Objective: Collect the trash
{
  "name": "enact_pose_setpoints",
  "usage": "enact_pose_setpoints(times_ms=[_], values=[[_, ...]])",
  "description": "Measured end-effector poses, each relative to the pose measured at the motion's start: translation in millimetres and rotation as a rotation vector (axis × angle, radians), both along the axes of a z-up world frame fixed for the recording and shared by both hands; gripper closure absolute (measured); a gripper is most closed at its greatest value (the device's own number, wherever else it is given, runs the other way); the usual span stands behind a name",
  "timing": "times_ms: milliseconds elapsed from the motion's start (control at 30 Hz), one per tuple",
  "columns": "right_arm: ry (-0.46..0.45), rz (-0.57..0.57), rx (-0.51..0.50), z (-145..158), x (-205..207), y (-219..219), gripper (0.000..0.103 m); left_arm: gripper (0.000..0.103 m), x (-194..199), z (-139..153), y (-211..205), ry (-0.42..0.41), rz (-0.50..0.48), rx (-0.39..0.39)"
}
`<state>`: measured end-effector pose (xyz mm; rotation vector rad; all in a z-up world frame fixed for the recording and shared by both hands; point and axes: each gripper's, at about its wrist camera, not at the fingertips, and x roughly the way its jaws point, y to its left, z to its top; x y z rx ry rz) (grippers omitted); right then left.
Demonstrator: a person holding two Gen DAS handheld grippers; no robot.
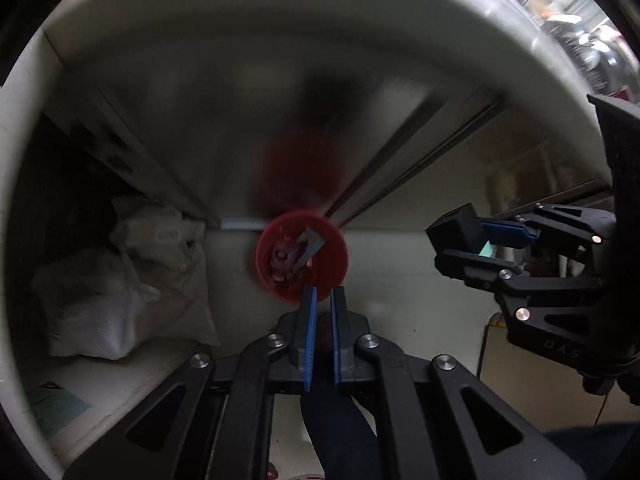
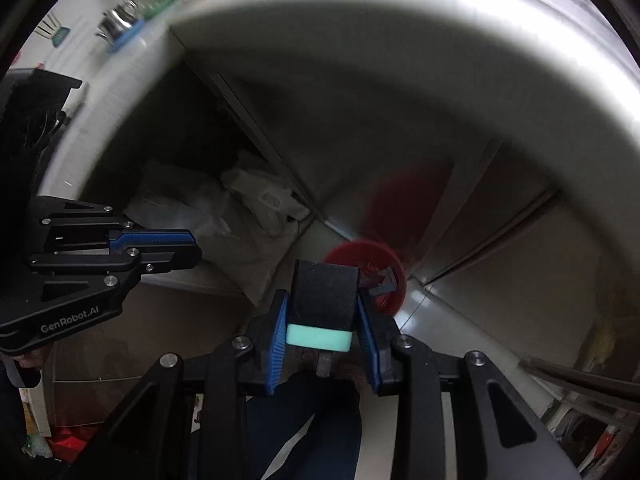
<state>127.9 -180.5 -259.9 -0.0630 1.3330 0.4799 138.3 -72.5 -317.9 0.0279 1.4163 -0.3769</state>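
A round red bin [image 1: 320,240] stands on the pale floor straight below my left gripper [image 1: 324,292], with scraps of trash lying in it. The left jaws are shut with nothing visible between them. My right gripper [image 2: 323,294] is shut on a black block with a mint-green foam layer [image 2: 320,336], a sponge, and hangs just left of the red bin [image 2: 384,256]. In the left wrist view the right gripper [image 1: 460,240] and its sponge [image 1: 456,228] hover to the right of the bin. The left gripper [image 2: 192,246] shows at the left edge.
A white counter edge [image 1: 280,12] arcs overhead, with brushed-metal cabinet doors [image 1: 224,128] behind the bin. White sacks [image 1: 132,280] are piled in the open bay to the left. A person's dark blue trouser leg [image 1: 340,420] is below the grippers. Bottles and a pot [image 2: 116,20] sit up on the counter.
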Motion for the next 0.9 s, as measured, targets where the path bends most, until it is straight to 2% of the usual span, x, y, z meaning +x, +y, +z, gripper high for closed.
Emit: enact_pose_setpoints(times_ms=[100,267,400,433,500,533,667,767,900], values=[[0.046,0.000,-0.010,-58,9,3,0.073,0.099,6,-58,0,0.046,0.004,-0.020],[0.067,0.007,-0.013,-147,24,11,0.073,0.099,17,-147,-2,0.071,-0.006,0.007],[0.079,0.015,-0.026,-198,35,23,0.073,0.099,24,-196,-1,0.091,-0.022,0.022],[0.078,0.015,-0.029,-205,36,21,0.073,0.098,26,-201,1,0.091,-0.019,0.026],[0.077,0.009,-0.030,-214,40,26,0.073,0.084,30,-210,7,0.090,-0.001,0.024],[0.079,0.003,-0.030,-216,38,21,0.073,0.080,32,-213,10,0.089,0.011,0.019],[0.094,0.000,-0.028,-222,39,21,0.073,0.075,37,-219,20,0.100,0.063,-0.003],[0.093,0.015,-0.039,-222,34,12,0.073,0.073,39,-222,20,0.091,0.054,0.008],[0.084,0.041,-0.047,-224,34,15,0.073,0.059,40,-225,21,0.091,0.044,0.009]])
